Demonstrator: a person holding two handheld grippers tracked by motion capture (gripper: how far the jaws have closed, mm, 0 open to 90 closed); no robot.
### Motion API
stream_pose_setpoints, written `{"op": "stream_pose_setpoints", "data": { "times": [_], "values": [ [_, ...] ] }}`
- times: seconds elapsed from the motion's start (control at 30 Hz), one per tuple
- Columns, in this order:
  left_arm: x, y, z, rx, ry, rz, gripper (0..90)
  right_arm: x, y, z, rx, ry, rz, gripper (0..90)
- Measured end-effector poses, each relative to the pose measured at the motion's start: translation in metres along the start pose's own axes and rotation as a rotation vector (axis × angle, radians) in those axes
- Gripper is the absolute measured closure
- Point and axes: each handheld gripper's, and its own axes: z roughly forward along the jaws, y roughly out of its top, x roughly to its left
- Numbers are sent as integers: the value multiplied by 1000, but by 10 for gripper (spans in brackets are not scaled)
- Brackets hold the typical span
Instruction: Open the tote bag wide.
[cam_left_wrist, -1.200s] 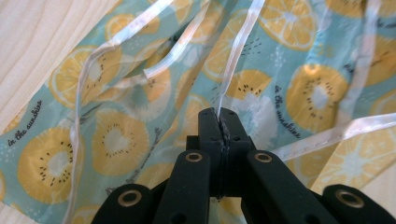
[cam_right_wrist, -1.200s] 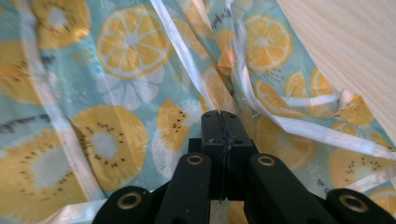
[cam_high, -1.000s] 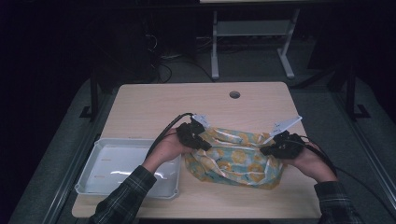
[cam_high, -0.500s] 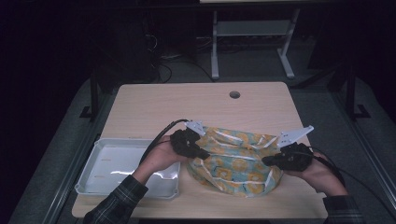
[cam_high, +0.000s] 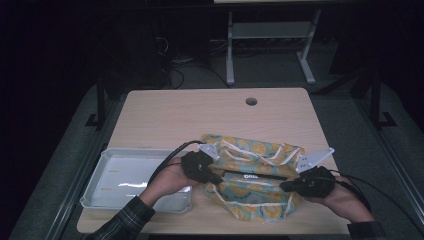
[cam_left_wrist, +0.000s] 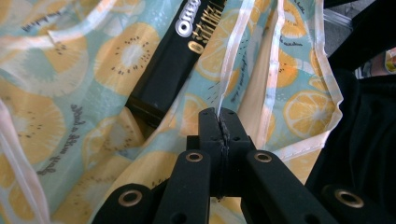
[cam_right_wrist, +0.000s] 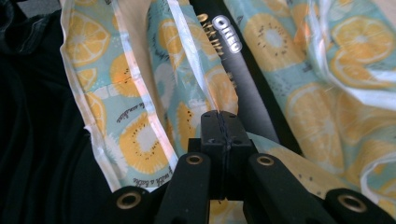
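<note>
A long black box (cam_left_wrist: 175, 56) lies inside a fruit-print bag (cam_high: 255, 182), slanting across the upper middle of the left gripper view. White lettering on the box begins with "O"; the rest is too cut off and blurred to read for sure. In the right gripper view the same box (cam_right_wrist: 243, 70) runs from the top centre downward, with a similar white logo and a line of gold writing too small to make out. The bag (cam_left_wrist: 70, 93) is pale blue with orange and kiwi slices and white hems; small dark script runs along the print, unreadable.

The left gripper (cam_left_wrist: 219, 116) has its jaws pressed together, pinching a white hem of the bag. The right gripper (cam_right_wrist: 219, 119) is likewise clamped on a hem of the bag (cam_right_wrist: 140, 121).

In the high view the bag sits at the lower centre of the frame on a light wooden desk (cam_high: 200, 115), stretched between the left gripper (cam_high: 216, 178) and the right gripper (cam_high: 286, 186). A white tray (cam_high: 100, 170) rests at the lower left of the desk. A round cable hole (cam_high: 251, 101) sits near the desk's far edge. The room beyond is dark, with grey carpet (cam_high: 350, 110) and a metal frame (cam_high: 270, 45) at the top.
</note>
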Motion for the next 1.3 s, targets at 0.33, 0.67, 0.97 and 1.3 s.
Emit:
{"op": "stream_pose_setpoints", "data": {
  "times": [0.33,0.67,0.97,1.3],
  "values": [
    [-3,-3,11,24,-10,1,894,5,-12,8,37,27,13,887],
    [-1,-7,27,89,-28,11,895,6,-21,21,90,49,23,887],
    [2,-11,41,140,-19,10,894,4,-25,35,128,47,20,885],
    [0,-17,57,189,-6,12,891,5,-29,46,170,29,10,883]
  ]
}}
